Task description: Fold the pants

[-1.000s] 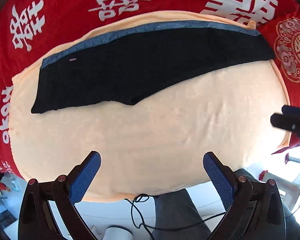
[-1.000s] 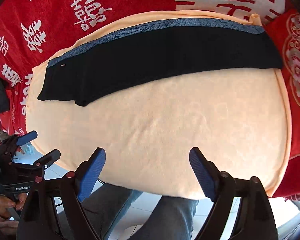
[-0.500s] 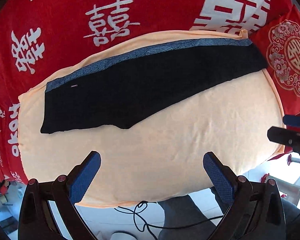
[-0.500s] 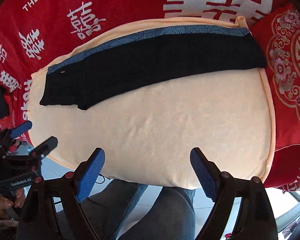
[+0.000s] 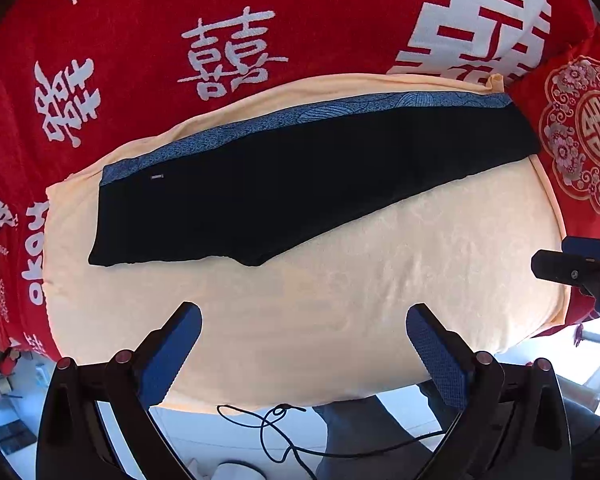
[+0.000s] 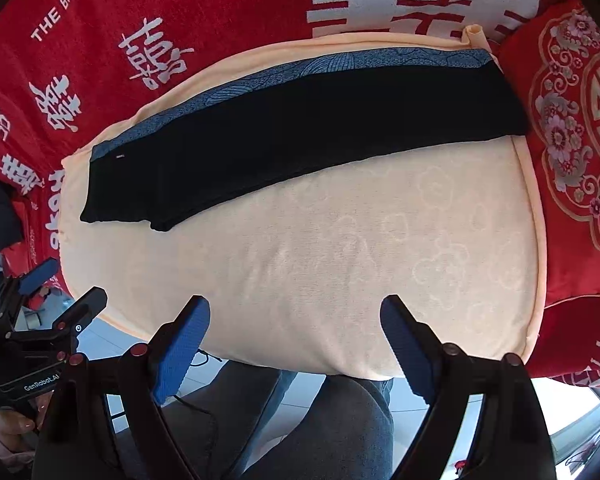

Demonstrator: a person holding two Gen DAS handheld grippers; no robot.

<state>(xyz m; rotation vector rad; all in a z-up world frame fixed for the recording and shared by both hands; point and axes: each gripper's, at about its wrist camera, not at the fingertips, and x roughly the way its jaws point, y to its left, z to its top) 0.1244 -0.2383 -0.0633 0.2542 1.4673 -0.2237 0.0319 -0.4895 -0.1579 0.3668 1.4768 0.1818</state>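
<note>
Lying well beyond both wide-open, empty grippers, left [image 5: 303, 354] and right [image 6: 295, 342]: black pants [image 5: 300, 184], lengthwise left-right, waistband apparently left.

You are looking through two fisheye lenses in bright, even daylight. Both views bow hard at the rim: the peach cloth [image 5: 340, 280] bulges into an oval and the red blanket [image 5: 140, 60] curves away toward dark vignetted corners at 10 and 2 o'clock. Glare washes out the pale floor [image 5: 596, 344] near 4 o'clock in your left view. The pants [image 5: 300, 184] read as flat, detailless black. Shadows are soft and faint. Your focus holds sharp at centre and softens slightly toward the edges.
</note>
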